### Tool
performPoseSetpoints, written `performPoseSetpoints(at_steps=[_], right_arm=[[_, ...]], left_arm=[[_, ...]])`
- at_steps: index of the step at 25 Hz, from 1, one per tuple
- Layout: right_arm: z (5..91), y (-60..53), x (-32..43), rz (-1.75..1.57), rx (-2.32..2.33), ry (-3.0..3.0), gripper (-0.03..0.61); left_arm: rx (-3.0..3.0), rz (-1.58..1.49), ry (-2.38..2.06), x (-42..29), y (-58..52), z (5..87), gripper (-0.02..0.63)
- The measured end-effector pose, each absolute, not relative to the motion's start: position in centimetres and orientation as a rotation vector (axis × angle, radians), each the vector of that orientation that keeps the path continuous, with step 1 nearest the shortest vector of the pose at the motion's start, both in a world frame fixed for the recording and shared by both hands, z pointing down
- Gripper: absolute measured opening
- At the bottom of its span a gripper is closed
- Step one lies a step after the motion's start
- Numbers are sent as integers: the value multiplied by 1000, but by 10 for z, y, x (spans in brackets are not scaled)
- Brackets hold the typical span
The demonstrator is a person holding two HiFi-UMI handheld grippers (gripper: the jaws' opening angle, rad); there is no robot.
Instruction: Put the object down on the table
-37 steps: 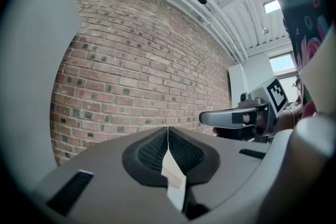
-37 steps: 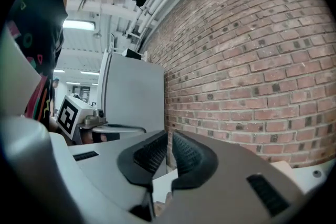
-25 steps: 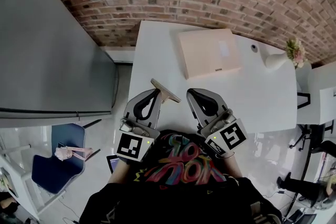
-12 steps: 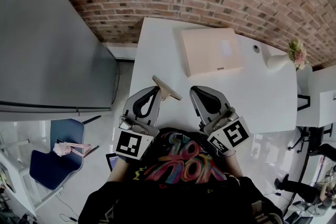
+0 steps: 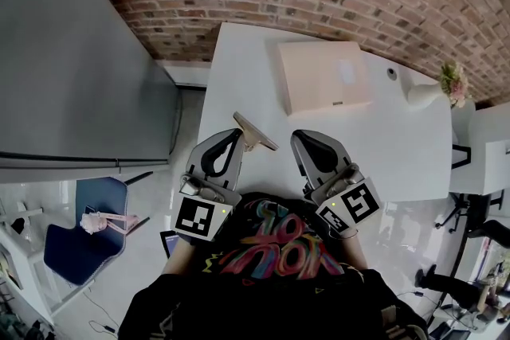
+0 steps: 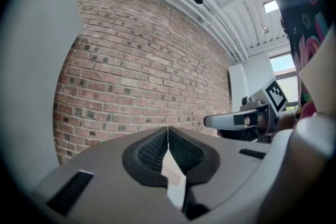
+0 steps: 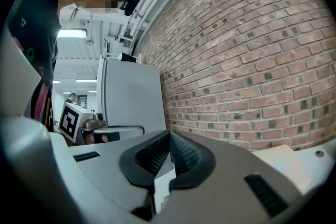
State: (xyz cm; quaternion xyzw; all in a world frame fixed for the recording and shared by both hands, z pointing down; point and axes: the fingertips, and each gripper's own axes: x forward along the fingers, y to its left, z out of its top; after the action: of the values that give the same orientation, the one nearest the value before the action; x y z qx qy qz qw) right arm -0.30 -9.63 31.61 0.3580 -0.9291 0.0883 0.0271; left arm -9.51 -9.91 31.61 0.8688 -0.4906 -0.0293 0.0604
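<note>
Tan flat piece, cardboard-ish (image 5: 256, 132), is pinched by its edge in the left gripper (image 5: 237, 137), jaws clamped tight on it. It pokes out over the white table (image 5: 239, 72), not set down yet afaict. Right gripper (image 5: 296, 138) is closed all the way on nothing, parked beside it. Prob needs lowering b4 release. Beige box (image 5: 325, 76) sits well apart.

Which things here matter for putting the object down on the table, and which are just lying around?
Job: tan card, pinched in the left gripper; white table.
Lying about: beige box; vase of flowers; blue chair; right gripper, shut, holding nothing.
</note>
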Motion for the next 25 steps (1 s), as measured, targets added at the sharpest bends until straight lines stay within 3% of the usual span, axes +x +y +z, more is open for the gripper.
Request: performPoseSetpoints(at_steps=[21, 25], right_arm=[[330, -113, -8, 320, 1112, -2829, 15], [333, -116, -8, 319, 1108, -2829, 15]], left_arm=[[2629, 15, -1445, -108, -115, 331, 27], [2637, -79, -1446, -104, -125, 319, 27]])
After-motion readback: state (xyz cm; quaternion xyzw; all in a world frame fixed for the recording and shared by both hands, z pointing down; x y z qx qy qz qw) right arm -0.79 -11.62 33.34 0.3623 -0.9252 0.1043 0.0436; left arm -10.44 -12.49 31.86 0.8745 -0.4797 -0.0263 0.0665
